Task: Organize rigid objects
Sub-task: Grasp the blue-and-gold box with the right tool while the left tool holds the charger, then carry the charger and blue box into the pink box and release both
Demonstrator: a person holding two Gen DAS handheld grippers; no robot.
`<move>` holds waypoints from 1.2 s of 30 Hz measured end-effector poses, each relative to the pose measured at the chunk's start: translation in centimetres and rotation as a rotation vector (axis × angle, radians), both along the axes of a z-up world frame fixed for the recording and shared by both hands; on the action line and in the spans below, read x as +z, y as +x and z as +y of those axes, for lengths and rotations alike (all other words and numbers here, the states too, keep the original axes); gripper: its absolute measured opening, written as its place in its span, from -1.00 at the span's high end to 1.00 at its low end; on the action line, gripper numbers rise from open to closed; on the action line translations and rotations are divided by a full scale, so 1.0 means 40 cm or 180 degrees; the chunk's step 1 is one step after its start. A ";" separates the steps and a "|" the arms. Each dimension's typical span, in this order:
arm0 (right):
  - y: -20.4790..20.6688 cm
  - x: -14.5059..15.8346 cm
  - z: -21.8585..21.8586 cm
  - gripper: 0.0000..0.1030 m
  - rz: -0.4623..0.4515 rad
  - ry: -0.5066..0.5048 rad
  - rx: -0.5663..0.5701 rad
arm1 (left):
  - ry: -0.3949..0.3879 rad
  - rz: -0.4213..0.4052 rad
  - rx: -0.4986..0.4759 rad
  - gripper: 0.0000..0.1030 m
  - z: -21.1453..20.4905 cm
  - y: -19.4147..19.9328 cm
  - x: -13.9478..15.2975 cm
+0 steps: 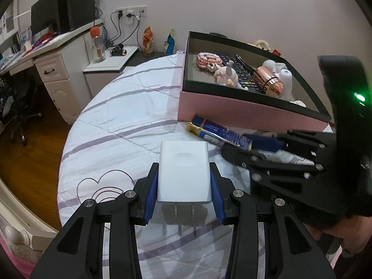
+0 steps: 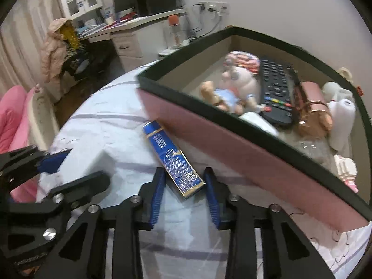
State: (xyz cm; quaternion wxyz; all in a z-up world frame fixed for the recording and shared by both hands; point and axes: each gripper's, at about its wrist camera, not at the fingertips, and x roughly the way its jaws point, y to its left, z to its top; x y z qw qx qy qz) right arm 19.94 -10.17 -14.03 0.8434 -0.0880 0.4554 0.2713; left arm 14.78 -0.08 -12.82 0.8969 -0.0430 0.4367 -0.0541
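Our left gripper (image 1: 183, 183) clamps the white charger (image 1: 183, 172), prongs toward us, lifted clear of the quilt (image 1: 111, 121), presumably bound for the pink box (image 1: 244, 109) at two o'clock. Our right gripper (image 2: 184, 186) straddles the blue carton (image 2: 172, 158) lying against the box; blur hides whether its pads touch.

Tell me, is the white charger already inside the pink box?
No, the white charger sits between the left gripper's blue pads above the bed, outside the pink box.
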 end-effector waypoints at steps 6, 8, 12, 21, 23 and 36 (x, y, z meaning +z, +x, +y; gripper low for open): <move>-0.061 0.021 -0.021 0.56 -0.0026 0.0237 -0.0064 | 0.0008 -0.0076 0.0009 0.21 0.001 -0.013 0.027; -0.080 0.035 -0.043 0.58 -0.0019 0.0325 -0.0115 | 0.0017 -0.0101 0.0000 0.21 -0.002 -0.019 0.037; -0.104 0.057 -0.088 0.59 -0.0031 0.0398 -0.0194 | 0.0007 -0.0141 -0.0023 0.21 -0.009 -0.032 0.055; -0.106 -0.012 -0.081 0.48 0.0094 -0.0057 -0.0238 | 0.0003 -0.0146 -0.0093 0.21 -0.040 -0.065 0.064; -0.094 -0.015 -0.073 0.40 0.0019 -0.0012 -0.0249 | 0.0007 -0.0150 -0.0085 0.21 -0.038 -0.071 0.067; -0.130 0.106 -0.117 0.60 -0.0064 0.0388 -0.0282 | -0.0009 -0.0340 -0.0098 0.21 -0.034 -0.045 0.133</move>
